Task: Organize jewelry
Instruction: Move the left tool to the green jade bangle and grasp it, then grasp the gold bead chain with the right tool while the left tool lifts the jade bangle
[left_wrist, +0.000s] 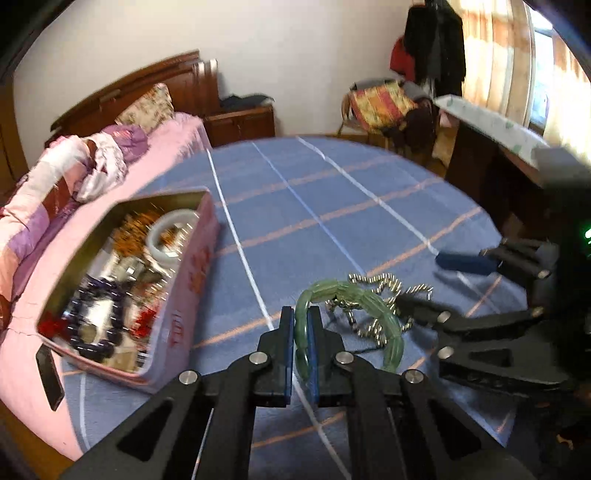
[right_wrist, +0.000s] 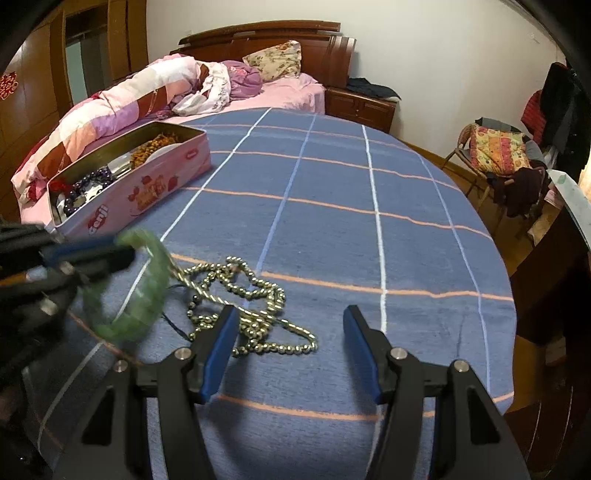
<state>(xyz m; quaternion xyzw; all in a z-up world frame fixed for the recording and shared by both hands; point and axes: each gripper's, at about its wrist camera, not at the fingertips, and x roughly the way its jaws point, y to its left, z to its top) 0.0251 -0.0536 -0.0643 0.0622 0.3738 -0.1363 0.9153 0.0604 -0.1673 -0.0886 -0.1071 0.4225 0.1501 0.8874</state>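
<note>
Left wrist view: the left hand-held gripper (left_wrist: 301, 325) pinches the green stone bangle (left_wrist: 354, 306); the long pink tin box (left_wrist: 177, 291) lies to its left. The right hand-held gripper (right_wrist: 290, 321) gapes wide, holding nothing.

bare tablecloth (right_wrist: 332, 184) ahead, pink tin (right_wrist: 147, 177) (open) leftward

The cloth (right_wrist: 332, 177) is blue with white and orange lines. The bracelet (left_wrist: 369, 299) is green, the chain (right_wrist: 258, 295) gold, the tin (right_wrist: 147, 188) pink.
</note>
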